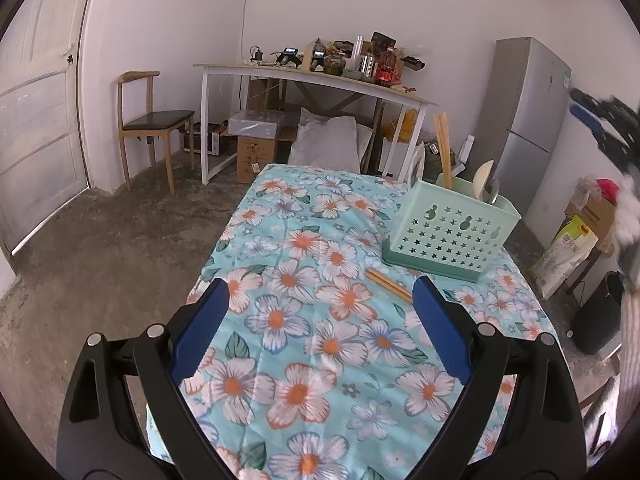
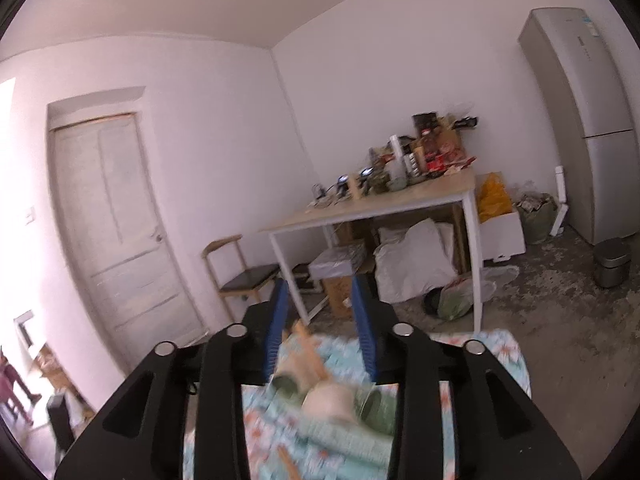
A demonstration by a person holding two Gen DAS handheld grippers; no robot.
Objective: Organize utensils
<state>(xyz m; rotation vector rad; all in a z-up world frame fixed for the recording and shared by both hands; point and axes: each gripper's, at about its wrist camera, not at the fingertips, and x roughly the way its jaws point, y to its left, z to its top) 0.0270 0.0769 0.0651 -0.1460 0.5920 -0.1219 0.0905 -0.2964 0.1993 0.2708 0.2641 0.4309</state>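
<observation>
A: Left wrist view first: our left gripper (image 1: 320, 296) hangs low over the table (image 1: 280, 216) with the flowered cloth, its blue pads spread wide and nothing between them.

B: We agree. And the utensils?

A: A pair of chopsticks (image 1: 389, 285) lies flat on the cloth, just ahead of the right pad and just in front of the green holder (image 1: 452, 232). The holder stands near the table's right edge. Upright in it we see more chopsticks (image 1: 443, 148) at the back left, and a pale spoon (image 1: 482, 182) next to a metal utensil whose kind we cannot make out.

B: Where is our right gripper?

A: In that same view it shows only as a blurred dark and blue shape at the far right edge, high above the table. In the right wrist view, the right gripper (image 2: 322, 320) has its pads partly apart, narrower than the left, and we see nothing clamped between them.

B: What lies below it?

A: The holder, blurred, with the pale spoon's bowl and the chopstick tops visible. Beyond stand a cluttered white desk (image 2: 384, 204), a wooden chair (image 2: 244, 276) and a grey fridge (image 2: 588, 120).
</observation>
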